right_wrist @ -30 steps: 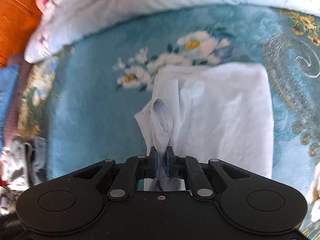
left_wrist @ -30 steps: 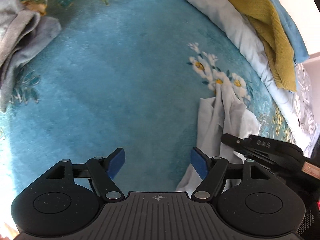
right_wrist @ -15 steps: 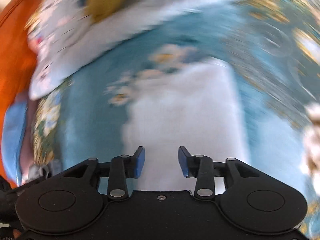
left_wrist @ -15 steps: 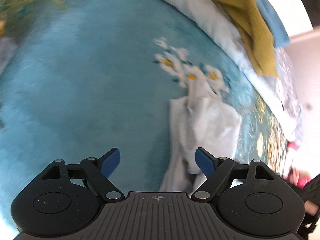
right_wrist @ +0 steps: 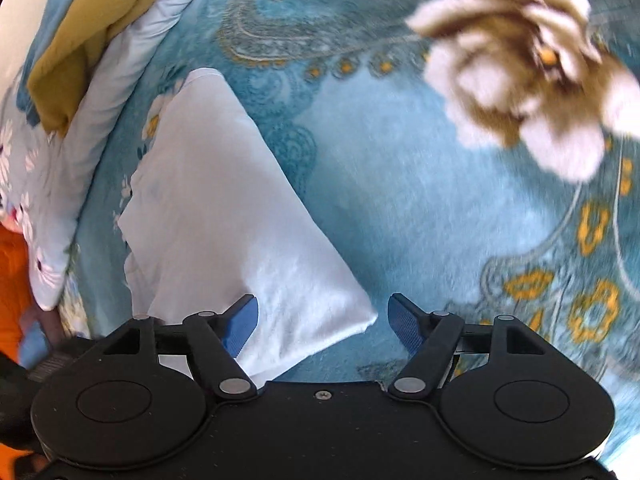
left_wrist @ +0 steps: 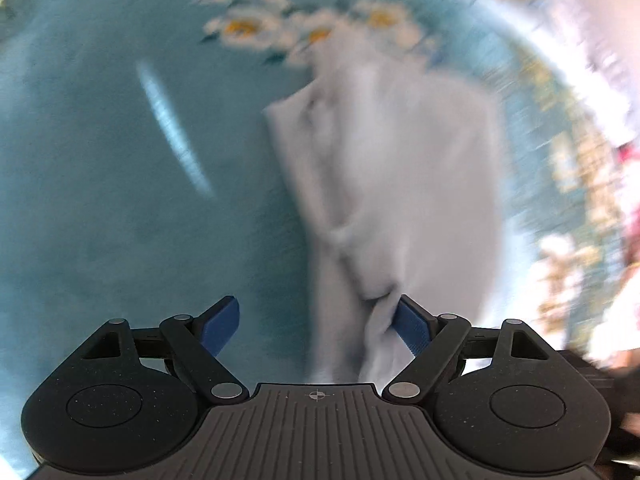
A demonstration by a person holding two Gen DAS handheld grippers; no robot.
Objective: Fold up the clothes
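A pale blue-white garment [left_wrist: 392,184] lies partly folded on a teal flowered carpet. In the left wrist view, which is blurred, my left gripper [left_wrist: 318,322] hangs open over the garment's near end; a bunched fold lies between the jaws and reaches the right pad [left_wrist: 410,326], with no pinch. In the right wrist view the same garment [right_wrist: 224,216] lies as a long folded strip. My right gripper [right_wrist: 322,324] sits over its near corner with jaws opening wide; the corner lies between them, not pressed.
A light blue bedding edge [right_wrist: 100,92] with a mustard-yellow cloth [right_wrist: 80,44] on it runs along the carpet's far side. Something orange [right_wrist: 12,280] shows at the left edge. A large cream and brown flower [right_wrist: 528,76] marks the carpet to the right.
The right gripper let go of the garment fold, opened wide and swung right to the near corner. The left gripper swung right from bare carpet to over the garment's near end.
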